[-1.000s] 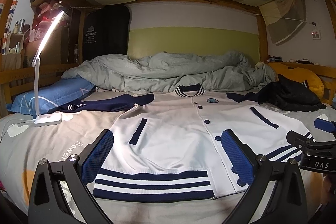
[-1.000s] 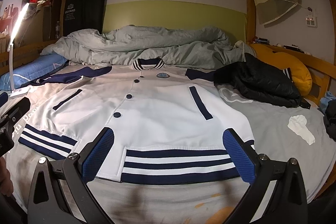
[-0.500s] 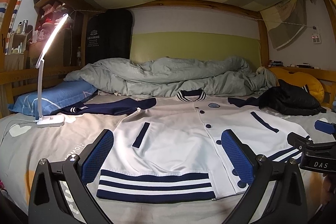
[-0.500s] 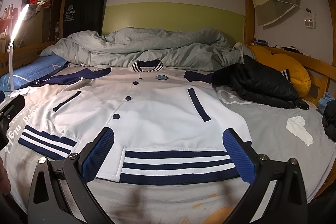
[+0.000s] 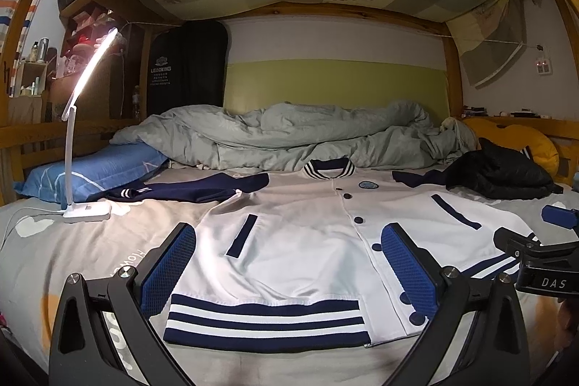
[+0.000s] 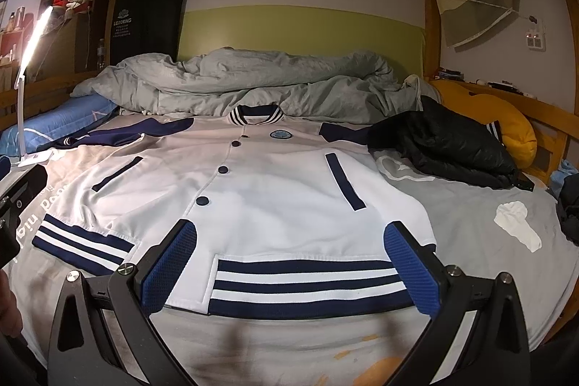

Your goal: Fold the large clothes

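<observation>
A white baseball jacket [image 5: 307, 241] [image 6: 275, 198] with navy sleeves, navy buttons and a navy-striped hem lies buttoned and flat on the bed, front up, collar toward the far wall. My left gripper [image 5: 289, 263] hovers open just above the hem's left half, nothing between its blue pads. My right gripper [image 6: 289, 263] hangs open over the hem's right half, also empty. The right gripper's black body [image 5: 535, 263] shows at the right edge of the left wrist view. The jacket's left navy sleeve [image 5: 188, 189] stretches out sideways; the right sleeve runs under a black garment.
A lit white desk lamp [image 5: 87, 147] stands on the bed at left beside a blue pillow [image 5: 90, 172]. A rumpled grey duvet [image 6: 253, 82] fills the far end. A black garment [image 6: 445, 143], a yellow cushion [image 6: 510, 129] and a white sock [image 6: 517, 223] lie at right.
Both grippers have tilted up and drawn back slightly toward the hem, so the jacket sits lower in each view. Jacket has not moved; both grippers stay open.
</observation>
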Available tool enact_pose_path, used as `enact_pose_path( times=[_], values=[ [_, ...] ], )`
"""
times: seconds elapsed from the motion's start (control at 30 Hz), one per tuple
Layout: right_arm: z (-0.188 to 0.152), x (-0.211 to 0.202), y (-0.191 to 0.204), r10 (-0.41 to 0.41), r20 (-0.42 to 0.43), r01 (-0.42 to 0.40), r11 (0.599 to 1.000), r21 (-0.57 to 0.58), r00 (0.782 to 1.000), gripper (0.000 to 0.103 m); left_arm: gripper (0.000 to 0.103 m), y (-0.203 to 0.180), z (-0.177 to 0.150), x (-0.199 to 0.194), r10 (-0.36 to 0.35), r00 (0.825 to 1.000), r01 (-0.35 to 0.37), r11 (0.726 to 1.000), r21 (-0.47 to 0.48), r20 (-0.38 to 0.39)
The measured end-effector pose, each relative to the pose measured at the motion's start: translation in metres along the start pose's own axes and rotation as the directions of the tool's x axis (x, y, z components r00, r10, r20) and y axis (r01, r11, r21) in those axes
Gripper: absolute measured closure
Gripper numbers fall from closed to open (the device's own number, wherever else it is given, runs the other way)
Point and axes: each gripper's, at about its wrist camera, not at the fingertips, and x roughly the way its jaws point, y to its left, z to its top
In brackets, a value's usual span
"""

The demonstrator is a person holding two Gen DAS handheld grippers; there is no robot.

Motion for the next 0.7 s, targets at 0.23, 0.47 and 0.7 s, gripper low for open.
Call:
enact_pose_path(
  times=[0.23, 0.47, 0.7],
  values=[
    [0.0004, 0.0005, -0.0004, 0.000, -0.001, 0.000, 1.000, 0.000, 1.000, 0.000, 0.000, 0.0004, -0.0003, -0.0004, 0.002, 1.000, -0.002, 1.000, -0.004, -0.003],
    [0.0003, 0.0009, -0.0005, -0.006, 0.004, 0.006, 1.000, -0.002, 1.000, 0.000, 0.000, 0.0010, 0.0010, -0.0002, -0.001, 1.000, 0.001, 1.000, 0.000, -0.001],
    [-0.0018, 0.0010, -0.0039, -0.015, 0.005, 0.015, 1.000, 0.016, 1.000, 0.000, 0.000, -0.0020, 0.0018, -0.0008, 0.003, 1.000, -0.003, 1.000, 0.007, 0.006]
  ],
)
